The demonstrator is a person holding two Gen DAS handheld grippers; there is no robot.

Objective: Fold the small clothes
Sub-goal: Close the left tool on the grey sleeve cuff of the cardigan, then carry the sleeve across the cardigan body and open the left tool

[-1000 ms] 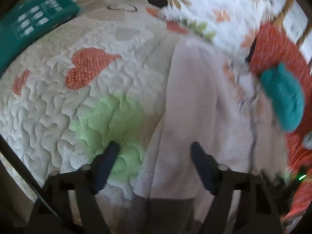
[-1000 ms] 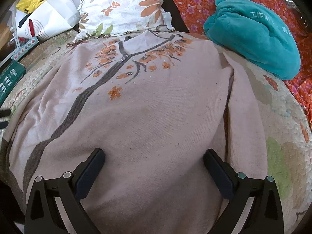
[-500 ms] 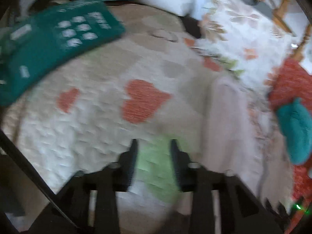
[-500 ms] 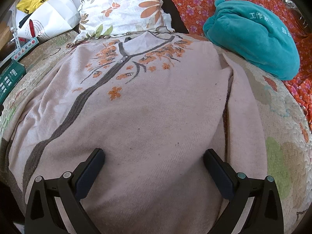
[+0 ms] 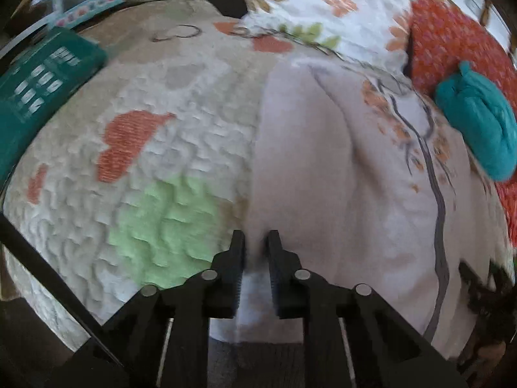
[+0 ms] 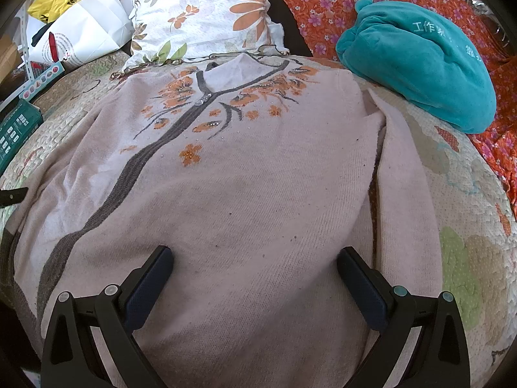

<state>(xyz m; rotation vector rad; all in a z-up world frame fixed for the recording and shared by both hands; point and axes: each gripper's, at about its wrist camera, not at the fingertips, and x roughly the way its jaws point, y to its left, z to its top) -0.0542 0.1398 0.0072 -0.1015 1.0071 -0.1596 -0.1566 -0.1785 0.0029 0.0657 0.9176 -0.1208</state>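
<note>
The pink knit cardigan (image 6: 245, 174) lies flat, front up, on the quilted bedspread (image 5: 155, 148), collar toward the floral pillow (image 6: 200, 16). Its grey placket and orange flower motifs face up. One sleeve (image 6: 407, 194) lies alongside the body on the right side; no fold is made yet.

Step in hand: first grasp, at the left edge of the garment. The left hand-held gripper (image 5: 255, 242) has its fingers (image 5: 237, 252) drawn close together, with a ridge of pink fabric rising in the narrow gap at the garment's left border; judged to be clamped on the cloth, though blur limits certainty. The right hand-held gripper (image 6: 255, 258) hovers over the lower body of the cardigan, jaws wide apart, holding nothing.

Next move, as judged: the left side must be lifted and carried inward across the body, while the right hand-held gripper steadies or takes the hem.

A teal plush bundle (image 6: 420, 61) rests near the right shoulder; a green box (image 5: 35, 97) sits well apart at left.
</note>
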